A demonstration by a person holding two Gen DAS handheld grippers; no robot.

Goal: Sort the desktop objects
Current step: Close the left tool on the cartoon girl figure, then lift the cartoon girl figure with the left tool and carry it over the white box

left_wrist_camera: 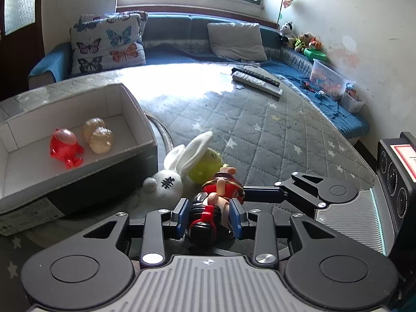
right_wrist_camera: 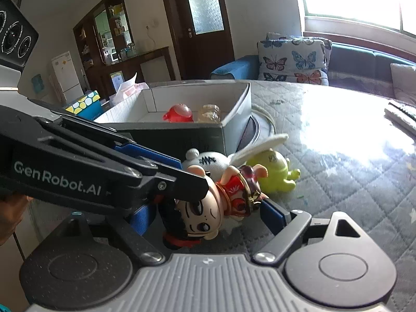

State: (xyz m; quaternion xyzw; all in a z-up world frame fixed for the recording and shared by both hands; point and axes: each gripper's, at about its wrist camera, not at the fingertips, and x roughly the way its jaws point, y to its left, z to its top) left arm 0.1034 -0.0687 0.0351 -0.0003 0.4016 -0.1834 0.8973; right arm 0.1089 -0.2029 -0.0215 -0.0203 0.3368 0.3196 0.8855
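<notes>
A small doll (left_wrist_camera: pixel 221 195) with black hair, a red hairband and a red outfit lies on the quilted table cover (left_wrist_camera: pixel 273 135). My left gripper (left_wrist_camera: pixel 209 215) has its blue pads pressed on both sides of the doll's head (right_wrist_camera: pixel 200 215). My right gripper (right_wrist_camera: pixel 208 218) stands open and wide, its fingers either side of the doll; one finger (left_wrist_camera: pixel 262 195) reaches the doll's body from the right. Just beyond lie a white knitted rabbit (left_wrist_camera: pixel 169 182) and a yellow-green toy figure (left_wrist_camera: pixel 205 166). The open cardboard box (left_wrist_camera: pixel 140 109) at the left holds a red toy figure (left_wrist_camera: pixel 65 148) and two amber translucent toys (left_wrist_camera: pixel 97 135).
Remote controls (left_wrist_camera: pixel 256 79) lie at the table's far side. A sofa with a butterfly cushion (left_wrist_camera: pixel 106 44) runs behind, and a clear tub of small toys (left_wrist_camera: pixel 327 80) sits on it at the right. A round metal rim (right_wrist_camera: pixel 260 127) shows beside the box.
</notes>
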